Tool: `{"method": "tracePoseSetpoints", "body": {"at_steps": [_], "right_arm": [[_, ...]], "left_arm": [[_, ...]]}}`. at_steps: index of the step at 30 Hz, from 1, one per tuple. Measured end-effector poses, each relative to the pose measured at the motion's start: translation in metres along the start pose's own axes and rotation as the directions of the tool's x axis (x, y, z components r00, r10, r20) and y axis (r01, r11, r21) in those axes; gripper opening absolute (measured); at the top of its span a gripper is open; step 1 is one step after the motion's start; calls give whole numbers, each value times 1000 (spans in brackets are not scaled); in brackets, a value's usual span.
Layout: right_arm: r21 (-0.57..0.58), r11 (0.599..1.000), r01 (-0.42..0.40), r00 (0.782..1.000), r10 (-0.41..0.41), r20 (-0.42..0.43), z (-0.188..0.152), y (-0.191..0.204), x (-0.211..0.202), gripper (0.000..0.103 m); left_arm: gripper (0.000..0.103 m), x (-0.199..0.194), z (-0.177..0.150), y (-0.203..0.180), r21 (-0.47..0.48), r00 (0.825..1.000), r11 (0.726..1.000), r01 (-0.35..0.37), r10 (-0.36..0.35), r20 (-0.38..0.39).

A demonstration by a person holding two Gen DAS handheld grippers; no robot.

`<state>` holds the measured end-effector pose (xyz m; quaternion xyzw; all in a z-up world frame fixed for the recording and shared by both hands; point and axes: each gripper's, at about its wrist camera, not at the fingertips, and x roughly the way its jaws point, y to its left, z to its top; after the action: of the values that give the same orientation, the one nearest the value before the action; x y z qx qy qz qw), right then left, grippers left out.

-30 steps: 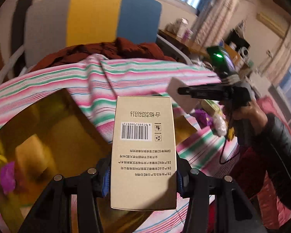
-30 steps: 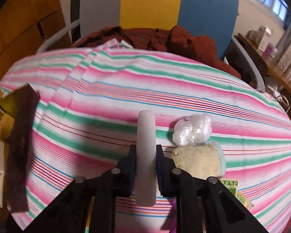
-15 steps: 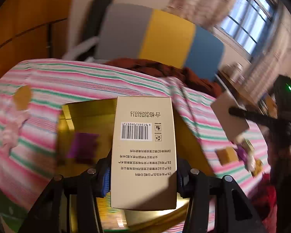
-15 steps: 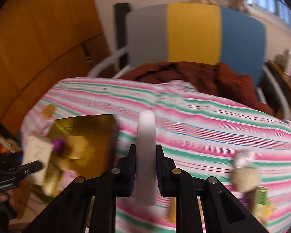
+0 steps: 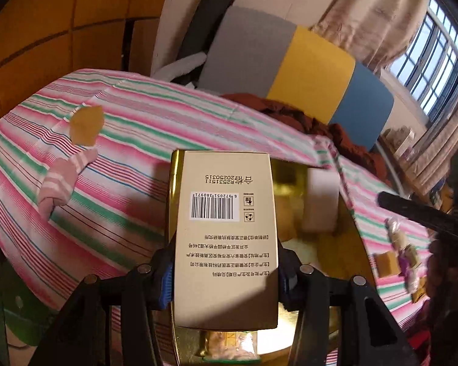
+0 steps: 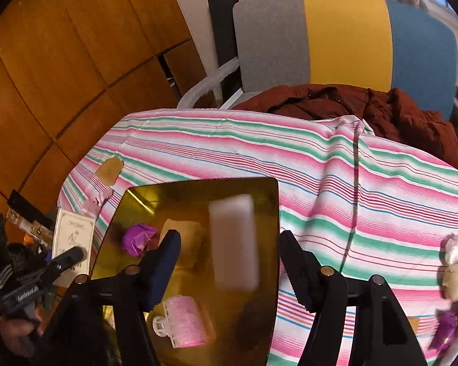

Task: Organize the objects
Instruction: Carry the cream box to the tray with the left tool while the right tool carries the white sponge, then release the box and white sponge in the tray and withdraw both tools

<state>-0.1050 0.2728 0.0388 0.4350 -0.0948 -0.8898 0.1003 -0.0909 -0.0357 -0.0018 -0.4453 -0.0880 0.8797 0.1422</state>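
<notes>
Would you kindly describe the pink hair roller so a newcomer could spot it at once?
Start at the striped tablecloth and find the shiny gold tray on it. The pink hair roller lies in the tray's near end. Unlike the crumpled purple wrapper nearby, it is a fuzzy cylinder with a white clip.

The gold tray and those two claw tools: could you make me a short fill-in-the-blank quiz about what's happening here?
1. The left gripper is shut on a ____ with a barcode.
2. The right gripper is ____.
3. A blurred white block is over the ____ tray.
4. The hair roller in the tray is ____.

Missing: box; open; gold; pink
</notes>
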Motion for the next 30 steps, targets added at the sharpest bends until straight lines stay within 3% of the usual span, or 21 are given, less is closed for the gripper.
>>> {"method": "tracePoseSetpoints", "body": {"at_steps": [3, 7, 21, 30], "right_arm": [[-3, 1000, 9, 1000, -9, -9, -10, 0, -5, 68], [-4, 1000, 25, 1000, -25, -10, -25, -1, -14, 74], [19, 1000, 25, 999, -24, -28, -59, 9, -18, 82], [-25, 997, 79, 997, -79, 25, -77, 22, -34, 86]], "left_arm": [[53, 10, -3, -4, 7, 1000, 1000, -19, 19, -18], [69, 15, -1, -12, 20, 999, 999, -49, 49, -12], [70, -20, -10, -36, 72, 993, 993, -97, 91, 73], [70, -27, -30, -54, 96, 990, 987, -128, 121, 76]]}}
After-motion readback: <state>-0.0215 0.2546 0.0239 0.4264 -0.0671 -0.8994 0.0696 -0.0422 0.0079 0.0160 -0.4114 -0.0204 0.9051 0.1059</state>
